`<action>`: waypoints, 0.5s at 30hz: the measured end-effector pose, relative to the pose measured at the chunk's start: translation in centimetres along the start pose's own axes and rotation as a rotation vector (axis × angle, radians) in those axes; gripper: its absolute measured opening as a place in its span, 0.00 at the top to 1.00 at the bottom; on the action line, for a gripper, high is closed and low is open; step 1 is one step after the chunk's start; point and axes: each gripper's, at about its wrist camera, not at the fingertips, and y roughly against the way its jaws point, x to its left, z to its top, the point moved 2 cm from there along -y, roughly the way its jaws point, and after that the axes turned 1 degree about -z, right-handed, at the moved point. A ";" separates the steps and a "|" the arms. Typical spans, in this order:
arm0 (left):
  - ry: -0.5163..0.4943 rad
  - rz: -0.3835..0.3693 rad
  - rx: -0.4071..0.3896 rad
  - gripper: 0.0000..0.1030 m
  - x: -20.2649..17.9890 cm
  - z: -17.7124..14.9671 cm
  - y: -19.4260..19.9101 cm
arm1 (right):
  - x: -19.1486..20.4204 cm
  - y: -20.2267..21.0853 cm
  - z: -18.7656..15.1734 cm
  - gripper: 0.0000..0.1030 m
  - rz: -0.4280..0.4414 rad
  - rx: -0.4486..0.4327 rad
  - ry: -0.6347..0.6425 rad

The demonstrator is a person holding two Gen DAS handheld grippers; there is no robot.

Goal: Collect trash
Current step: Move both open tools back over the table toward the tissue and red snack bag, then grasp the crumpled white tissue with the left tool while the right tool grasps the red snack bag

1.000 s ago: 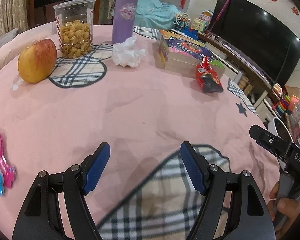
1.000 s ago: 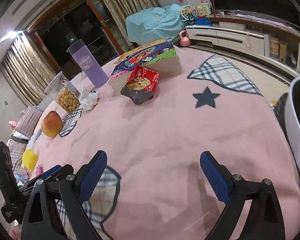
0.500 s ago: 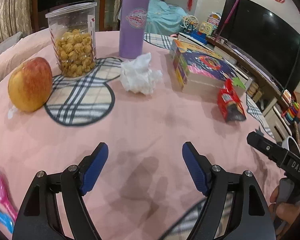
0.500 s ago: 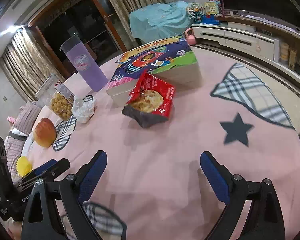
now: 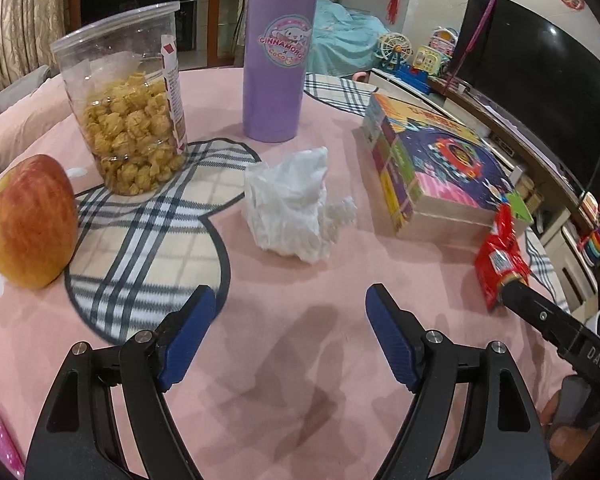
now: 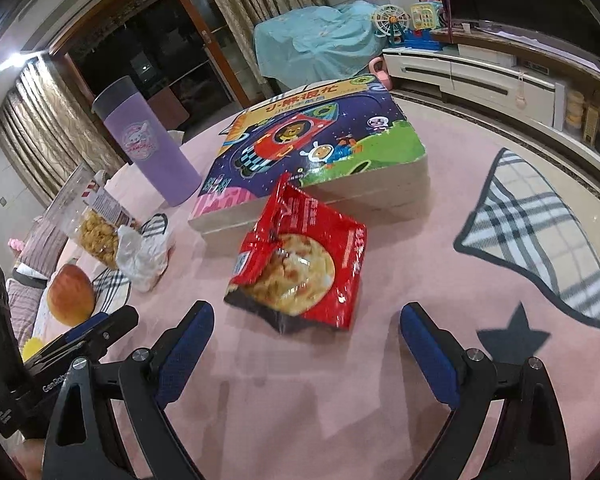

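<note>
Left wrist view: the left tongs [image 5: 290, 312] stand spread and empty at the bottom. A crumpled, soft white tissue [image 5: 294, 206] lies at center on the pink tabletop [image 5: 340, 280], with an apple [image 5: 28, 222], a clear snack jar [image 5: 128, 116] and a purple tumbler [image 5: 276, 56] behind.

Right wrist view: the right tongs [image 6: 306, 332] gape empty. A glossy red wrapper [image 6: 300, 264] lies at center, touching a thick picture book [image 6: 316, 148].

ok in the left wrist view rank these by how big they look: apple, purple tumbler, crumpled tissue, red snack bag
1. purple tumbler
2. crumpled tissue and apple: look alike in size, and the apple sits nearer the lens edge, so not ranked
3. red snack bag, seen edge-on and partly hidden by the right gripper, so its true size is unsure
</note>
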 end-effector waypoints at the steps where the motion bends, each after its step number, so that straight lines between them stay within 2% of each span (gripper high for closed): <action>1: 0.005 0.000 0.002 0.23 0.1 0.2 -0.2 | 0.1 -0.2 0.1 0.07 -0.001 -0.002 0.001; 10: 0.009 0.021 -0.009 0.23 0.0 1.8 -2.0 | -0.3 -1.3 0.9 0.07 0.000 -0.012 -0.012; 12: 0.019 0.051 -0.017 0.23 0.2 2.0 -2.5 | -0.3 -1.4 1.0 0.07 0.001 -0.013 -0.013; 15: 0.025 0.034 -0.016 0.26 0.3 2.1 -2.8 | -0.5 -1.4 1.0 0.09 0.002 -0.021 -0.019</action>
